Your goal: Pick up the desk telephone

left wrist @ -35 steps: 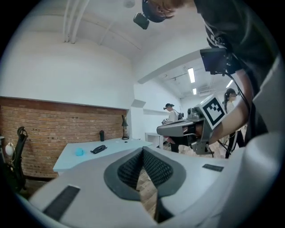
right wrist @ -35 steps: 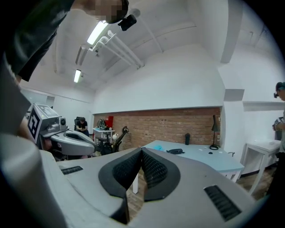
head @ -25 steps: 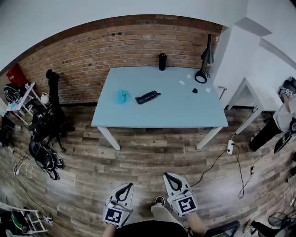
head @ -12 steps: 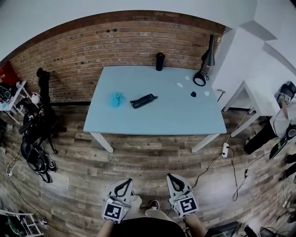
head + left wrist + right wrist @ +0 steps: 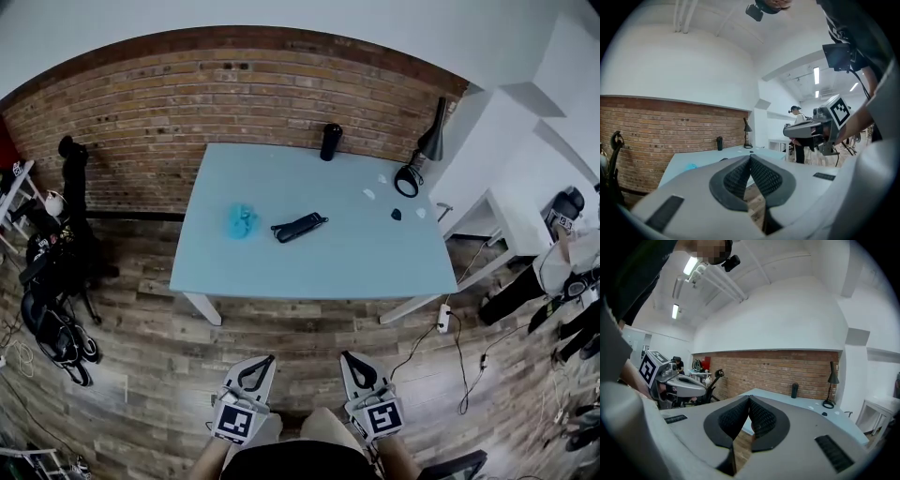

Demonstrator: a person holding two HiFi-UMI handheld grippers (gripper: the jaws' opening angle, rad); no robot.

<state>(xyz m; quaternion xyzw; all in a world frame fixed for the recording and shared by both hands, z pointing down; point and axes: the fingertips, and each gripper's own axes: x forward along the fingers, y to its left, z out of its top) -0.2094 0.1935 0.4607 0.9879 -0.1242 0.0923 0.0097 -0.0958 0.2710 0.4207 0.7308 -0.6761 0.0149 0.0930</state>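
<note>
Left claw [image 5: 268, 359] and right claw [image 5: 346, 356] both squeezed fully closed, nothing between jaws, held over the wood floor [image 5: 141, 328], well short of the desk [image 5: 356, 262] near edge. Black desk telephone [image 5: 300, 226] lies flat mid-desk, slightly toward left edge, beside a blue crumpled thing [image 5: 241, 220]. Dark bottle [image 5: 329, 142] at far edge, lamp [image 5: 422, 155] at far right corner.
</note>
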